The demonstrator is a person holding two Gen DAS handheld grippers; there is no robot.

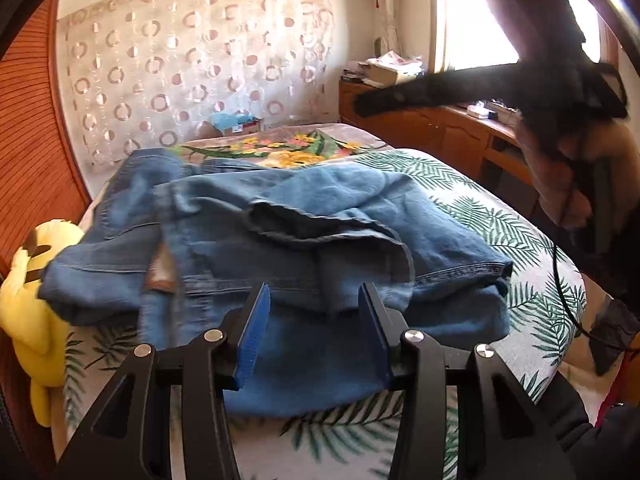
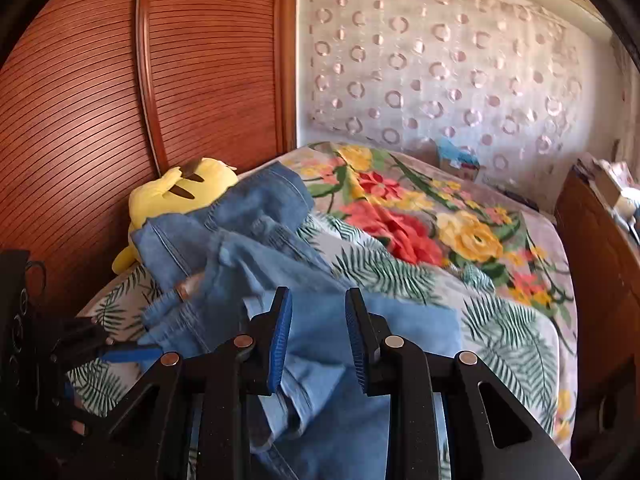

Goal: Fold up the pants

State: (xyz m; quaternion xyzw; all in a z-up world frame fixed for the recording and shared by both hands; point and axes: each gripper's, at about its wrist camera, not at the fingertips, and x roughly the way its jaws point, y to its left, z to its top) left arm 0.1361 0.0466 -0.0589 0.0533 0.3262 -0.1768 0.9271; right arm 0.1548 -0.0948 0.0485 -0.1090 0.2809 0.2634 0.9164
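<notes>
Blue denim pants (image 1: pixel 280 232) lie crumpled in a loose heap on the bed, with a brown waist patch (image 1: pixel 162 274) showing. My left gripper (image 1: pixel 314 300) is open, its blue pads just above the near edge of the heap, holding nothing. In the right wrist view the pants (image 2: pixel 256 240) spread from the plush toy toward the camera. My right gripper (image 2: pixel 318 304) is open over the denim, empty. The left gripper's blue fingertip (image 2: pixel 128 354) shows at the lower left of that view, next to the fabric.
The bed (image 1: pixel 500 216) has a leaf-print sheet and a floral blanket (image 2: pixel 420 220). A yellow plush toy (image 1: pixel 36 300) lies at the bed's left edge by a wooden slatted wardrobe (image 2: pixel 140 100). A wooden cabinet (image 1: pixel 440 132) stands to the right. A person in dark clothes (image 1: pixel 560 120) stands at right.
</notes>
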